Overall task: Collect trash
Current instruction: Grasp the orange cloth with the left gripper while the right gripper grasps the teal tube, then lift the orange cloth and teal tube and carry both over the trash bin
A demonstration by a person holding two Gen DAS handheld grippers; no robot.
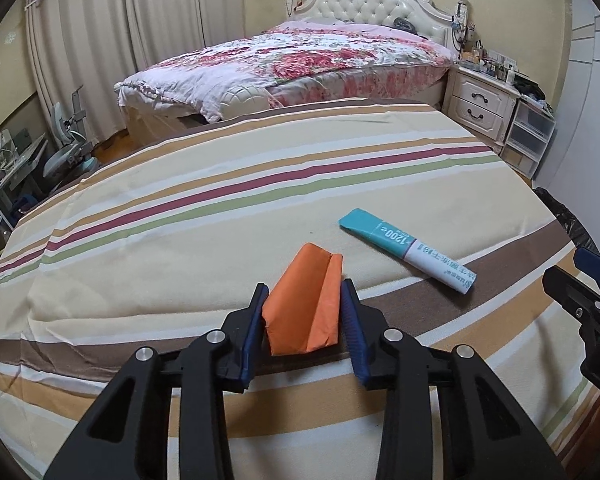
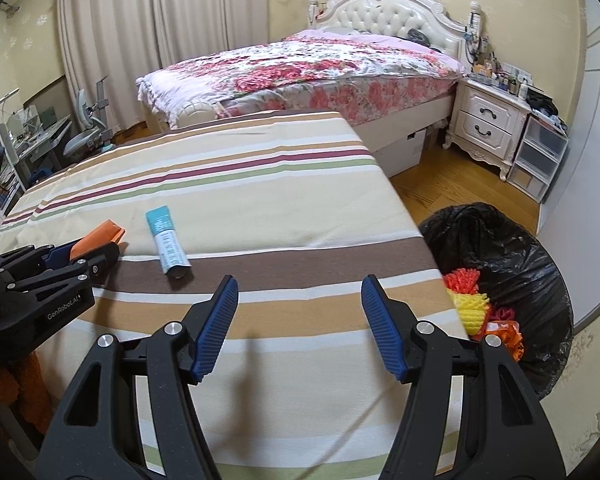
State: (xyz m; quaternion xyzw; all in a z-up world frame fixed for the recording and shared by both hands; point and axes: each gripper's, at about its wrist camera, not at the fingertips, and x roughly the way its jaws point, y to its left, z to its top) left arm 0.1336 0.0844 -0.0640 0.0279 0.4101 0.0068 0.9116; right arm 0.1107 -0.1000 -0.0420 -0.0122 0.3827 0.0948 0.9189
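A folded orange paper [image 1: 304, 312] lies on the striped cloth [image 1: 180, 240] of the table, near its front edge. My left gripper [image 1: 304, 286] is shut on it, both blue pads pressing its sides; the right wrist view shows that gripper [image 2: 96, 248] at the far left with the orange paper [image 2: 104, 234] sticking out. A teal-and-white rolled wrapper [image 1: 408, 252] lies just right of it, untouched, and appears as the wrapper [image 2: 168, 240] ahead-left of my right gripper [image 2: 300, 300]. The right gripper is open over the cloth with nothing between its fingers.
A black trash bag [image 2: 500, 248] stands open on the floor off the table's right edge, holding orange and yellow foam netting [image 2: 470, 304]. Beyond are a floral bed [image 2: 320, 68], a white nightstand [image 2: 488, 124], plastic drawers [image 2: 536, 156] and a desk with chair [image 2: 80, 136].
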